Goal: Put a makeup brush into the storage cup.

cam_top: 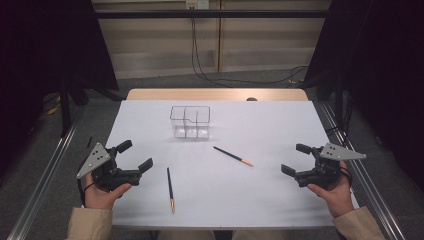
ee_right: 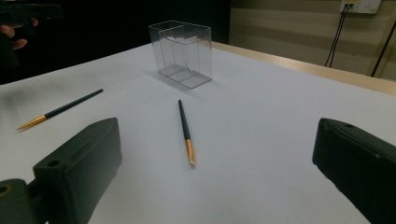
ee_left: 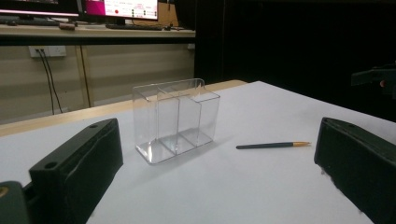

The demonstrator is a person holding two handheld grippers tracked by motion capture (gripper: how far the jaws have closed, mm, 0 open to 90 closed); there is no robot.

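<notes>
A clear plastic organizer box (cam_top: 190,122) with compartments stands upright at the table's middle back; it also shows in the left gripper view (ee_left: 175,119) and the right gripper view (ee_right: 181,52). Two dark pens with gold tips lie flat on the white sheet. One pen (cam_top: 170,189) lies near the front, left of centre (ee_right: 60,109). The other pen (cam_top: 233,156) lies right of centre (ee_left: 273,145) (ee_right: 186,131). My left gripper (cam_top: 136,156) hovers open at the left edge, nothing between its jaws. My right gripper (cam_top: 295,159) hovers open at the right edge, also holding nothing.
The white sheet (cam_top: 260,125) covers a wooden table (cam_top: 150,94) whose far edge shows. Metal rails (cam_top: 45,175) run along both sides of the table. Black curtains hang left and right, and cables (cam_top: 240,80) trail on the floor behind.
</notes>
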